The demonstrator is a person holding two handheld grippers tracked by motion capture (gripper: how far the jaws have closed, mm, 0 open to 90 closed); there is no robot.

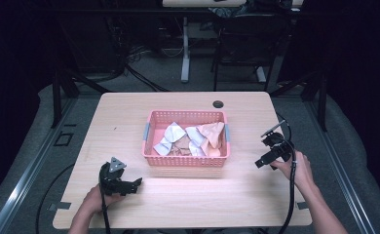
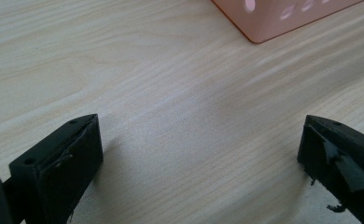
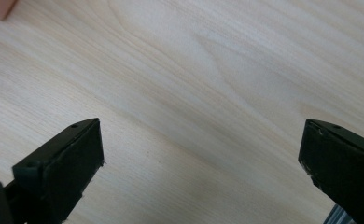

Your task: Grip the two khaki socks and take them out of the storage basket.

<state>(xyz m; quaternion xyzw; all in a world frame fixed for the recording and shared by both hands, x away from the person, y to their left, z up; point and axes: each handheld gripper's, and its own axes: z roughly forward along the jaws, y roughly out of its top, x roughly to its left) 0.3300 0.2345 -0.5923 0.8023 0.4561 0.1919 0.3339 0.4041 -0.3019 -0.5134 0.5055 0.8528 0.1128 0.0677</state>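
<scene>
From the high view I had the pink basket [image 1: 186, 159] sitting near the middle of the light wooden table [image 1: 129, 112], its perforated walls upright and its long side facing me. Inside it lay a loose heap of folded cloths [image 1: 190, 139], pale blue-white ones toward the left and centre and a peach one [image 1: 212, 132] toward the right end, all resting within the rim. My left gripper [image 1: 129, 187] was low over the table's near left part, in front of the basket's left corner and clear of it, with the grey three-cornered plate on top and my left hand [image 1: 98, 200] behind it. In the left gripper view its two black jaws stood wide apart with nothing but bare wood grain between them, and one pink corner of the basket [image 2: 273, 18] showed at the upper edge, a little way off. My right gripper [image 1: 261, 163] sat off to the right of the basket, near the table's right edge, held by my right hand [image 1: 295, 168], its cable trailing back toward me. In the right gripper view its jaws were likewise spread wide over empty tabletop, holding nothing, with a sliver of pink at the top left corner.
</scene>
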